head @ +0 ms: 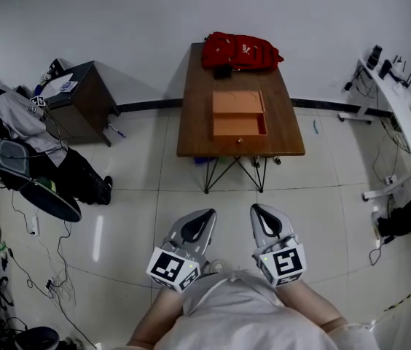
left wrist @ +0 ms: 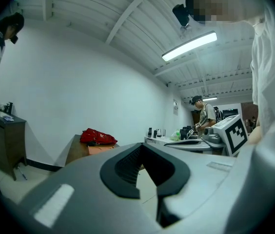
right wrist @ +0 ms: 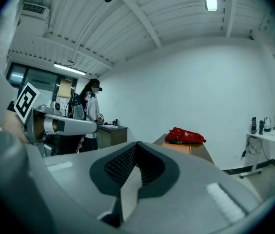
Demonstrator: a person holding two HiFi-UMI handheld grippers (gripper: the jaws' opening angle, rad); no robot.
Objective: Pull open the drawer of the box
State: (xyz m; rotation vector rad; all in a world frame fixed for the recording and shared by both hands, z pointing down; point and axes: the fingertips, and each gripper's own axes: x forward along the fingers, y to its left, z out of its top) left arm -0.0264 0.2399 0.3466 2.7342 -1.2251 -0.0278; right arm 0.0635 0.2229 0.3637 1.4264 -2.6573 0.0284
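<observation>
Head view: your left gripper point(head: 205, 216) and right gripper point(head: 259, 212) have closed, empty fingers; kept shut, they'd shove the upper-centre orange rectangular box point(head: 239, 113).

On the brown wooden surface point(head: 191, 122), the front of the orange wooden drawer box point(head: 239, 114) was too small to show any detail. So was the small dark item point(head: 223, 71) against the red fabric bag point(head: 240, 51) at the far edge. A blue thing point(head: 204, 161) below the near edge was mostly hidden. The picture's left edge cut off a black-capped person point(head: 16, 119), and the bottom edge cut off the wearer's forearms point(head: 158, 316).
</observation>
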